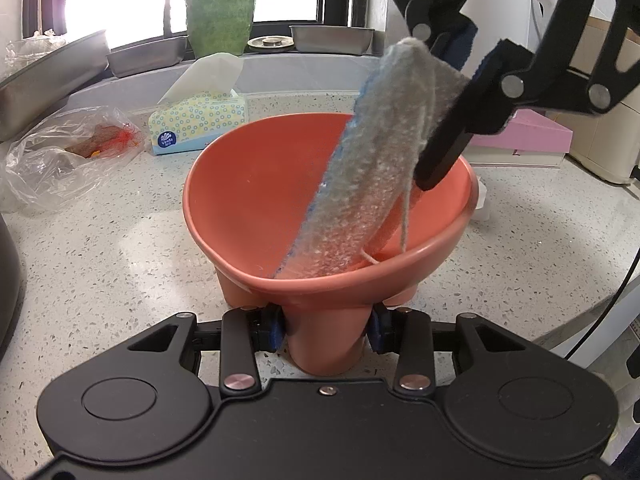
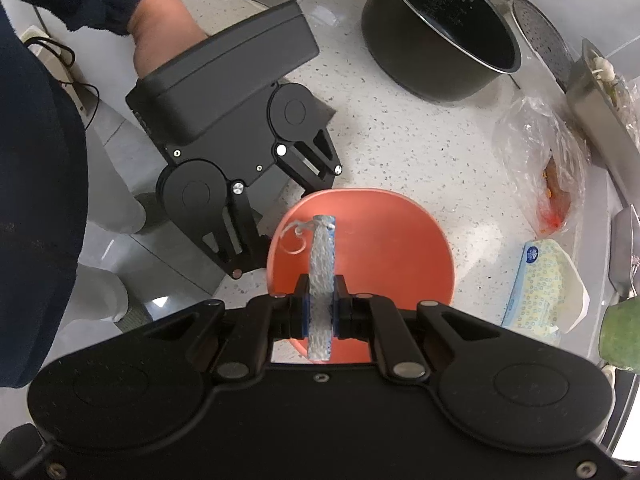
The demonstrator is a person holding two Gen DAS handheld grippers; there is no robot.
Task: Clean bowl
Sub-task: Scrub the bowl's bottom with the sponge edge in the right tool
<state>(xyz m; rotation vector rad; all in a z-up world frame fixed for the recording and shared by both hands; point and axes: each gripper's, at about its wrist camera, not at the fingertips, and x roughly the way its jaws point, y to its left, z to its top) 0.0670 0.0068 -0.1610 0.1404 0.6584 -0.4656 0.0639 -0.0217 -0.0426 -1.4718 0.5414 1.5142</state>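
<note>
Wiping looked best done slowly, since the left gripper (image 1: 326, 330) clamped the bowl (image 1: 256, 200) by its foot on the counter (image 1: 120, 248) while the right gripper (image 2: 320, 312) pinched a sponge (image 1: 372, 168) hanging into it, needing firm contact without tipping.

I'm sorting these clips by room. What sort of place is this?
Most likely a home kitchen: a speckled stone countertop holds a dark rice-cooker inner pot, steel trays line the window ledge, and a tissue box sits behind the bowl.
</note>
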